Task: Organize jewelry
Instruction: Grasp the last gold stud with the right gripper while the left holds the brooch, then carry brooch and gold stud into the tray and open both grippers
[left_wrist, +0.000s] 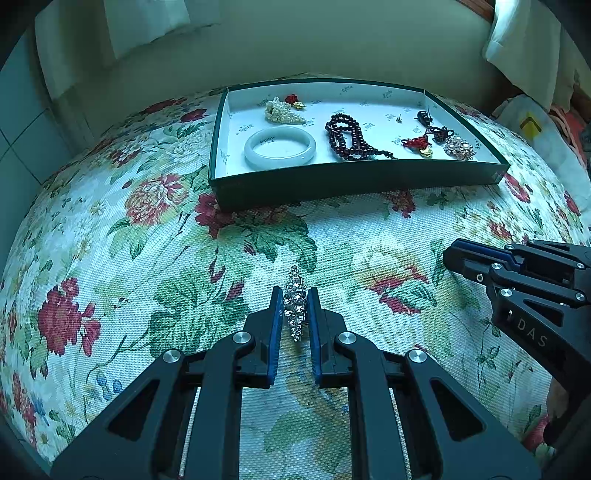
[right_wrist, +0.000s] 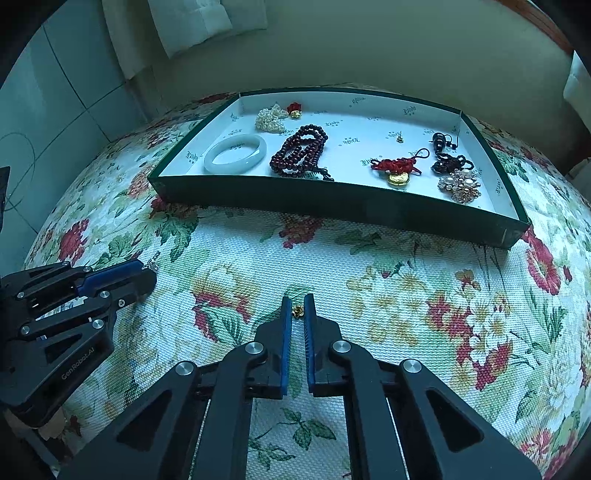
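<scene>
A sparkling rhinestone brooch is pinched between the blue pads of the left gripper, lying lengthwise along the fingers on the near part of a floral cloth. A small gold charm is clamped between the tips of the right gripper, whose jaws are drawn almost together on it, also low over the cloth. In the right wrist view the left gripper is seen at the left edge; in the left wrist view the right gripper is seen at the right edge, so the two are set side by side, apart from each other.

Farther away, a shallow dark green box with a white printed lining is laid on the cloth. Inside it, a pale jade bangle is placed near the front left corner, with a cluster of small pearls behind it and a red and gold charm at the far wall. A string of dark red beads is coiled near the middle. To the right, a red knotted cord with a gold pendant, a dark beaded piece and a pearl and crystal brooch are gathered. A tiny stud is set alone between the beads and the right group.
</scene>
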